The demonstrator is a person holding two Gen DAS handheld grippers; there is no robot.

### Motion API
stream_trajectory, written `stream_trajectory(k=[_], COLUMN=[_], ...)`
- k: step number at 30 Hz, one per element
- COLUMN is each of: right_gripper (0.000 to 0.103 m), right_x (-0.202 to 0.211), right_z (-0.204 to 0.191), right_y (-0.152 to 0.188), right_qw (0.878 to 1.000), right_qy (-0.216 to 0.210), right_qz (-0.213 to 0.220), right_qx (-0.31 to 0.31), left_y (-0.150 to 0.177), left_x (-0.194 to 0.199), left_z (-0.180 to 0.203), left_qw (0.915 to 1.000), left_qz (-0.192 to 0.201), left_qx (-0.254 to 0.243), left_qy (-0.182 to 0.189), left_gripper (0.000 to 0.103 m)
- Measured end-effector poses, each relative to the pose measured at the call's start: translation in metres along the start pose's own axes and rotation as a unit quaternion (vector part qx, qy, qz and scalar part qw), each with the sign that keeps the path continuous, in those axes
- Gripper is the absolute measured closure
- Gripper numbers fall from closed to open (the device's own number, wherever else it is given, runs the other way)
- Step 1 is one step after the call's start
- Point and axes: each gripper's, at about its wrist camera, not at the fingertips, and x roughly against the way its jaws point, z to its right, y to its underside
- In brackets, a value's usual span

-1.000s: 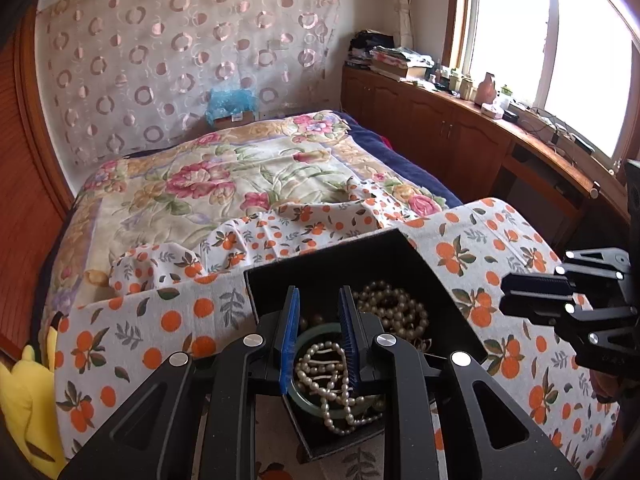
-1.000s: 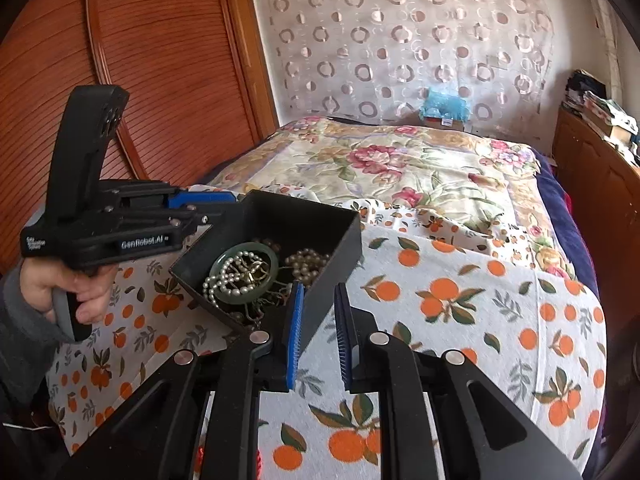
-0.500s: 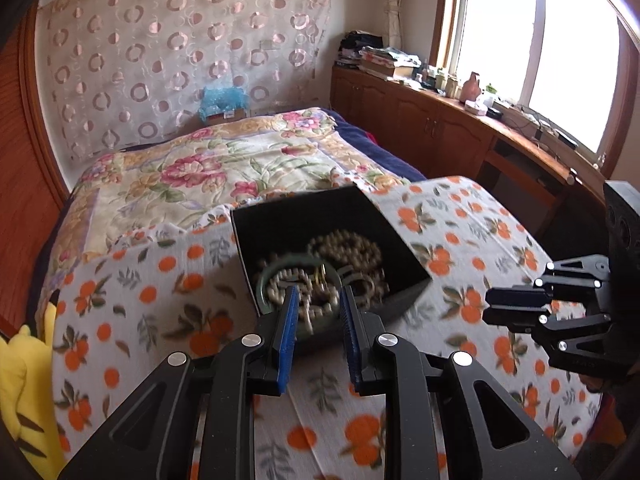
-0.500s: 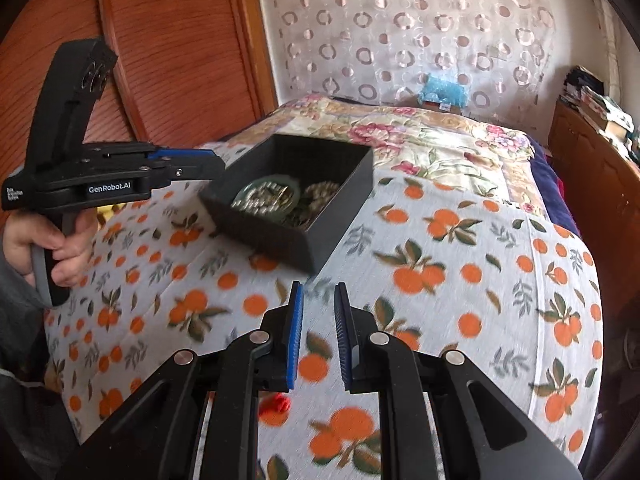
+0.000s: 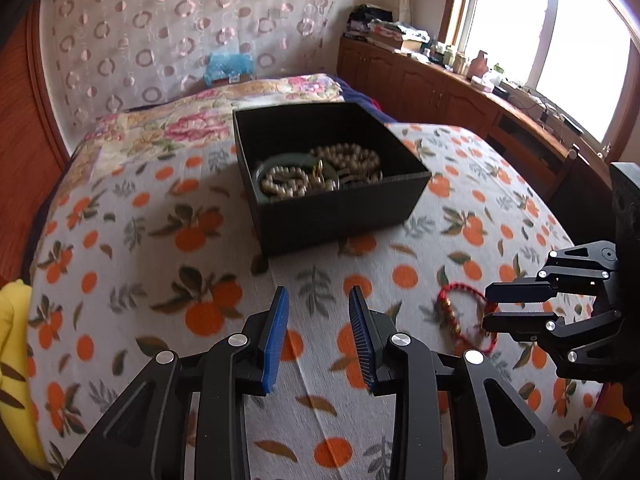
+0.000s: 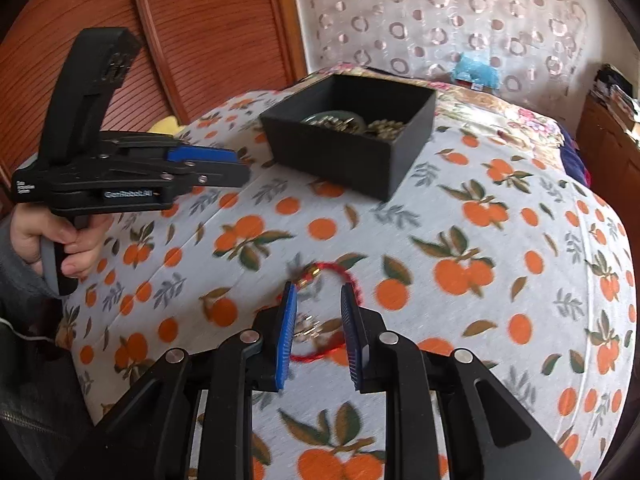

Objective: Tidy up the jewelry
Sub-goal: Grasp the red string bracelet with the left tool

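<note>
Cord bracelet of red braided string with small gold beads (image 6: 320, 280) lies on the orange-print cloth (image 6: 480, 240), between the right gripper (image 6: 318, 308)'s parted jaws; left gripper (image 5: 318, 312) hangs apart, empty. Light, limp, likely snag-prone; pinching the cord beside the beads looks safest.

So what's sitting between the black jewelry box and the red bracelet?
Nothing but bare orange-print cloth separates the black jewelry box from the red bracelet, which shows most clearly in the right wrist view.
</note>
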Motion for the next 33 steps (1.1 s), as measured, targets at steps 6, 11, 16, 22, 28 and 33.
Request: stream_trajectory(k=[6,11,16,22,28,33], right_gripper=[0.078,0.078,0.092,0.092,0.092,0.092], right_x=[-0.007,-0.008,-0.002,0.015,0.030,0.033], right_z=[-0.004,-0.006,0.001,0.017,0.038,0.051], right_y=[0.005,0.009,0.009,0.007,0.011,0.016], right_qw=[1.000,0.999,1.000,0.999,0.997,0.995], right_qy=[0.018,0.021,0.018,0.032,0.060,0.075], right_qz=[-0.020,-0.021,-0.009,0.015,0.032,0.036], right_qx=[0.012,0.021,0.005,-0.012,-0.034,-0.050], left_y=[0.008,0.010,0.010,0.006,0.005,0.005], left_x=[-0.003,-0.004,-0.008,-0.013,-0.018,-0.023], left_z=[0.010,0.014,0.021,0.042,0.067,0.078], left_qw=[0.9999,0.9999,0.9996,0.9987,0.9969,0.9961], left_qz=[-0.006,-0.008,-0.016,-0.019,-0.025,-0.033], left_qx=[-0.008,-0.006,-0.011,-0.031,-0.056,-0.066], left_qy=[0.008,0.012,0.021,0.035,0.050,0.049], left_gripper=[0.074,0.074,0.073,0.073,0.073,0.073])
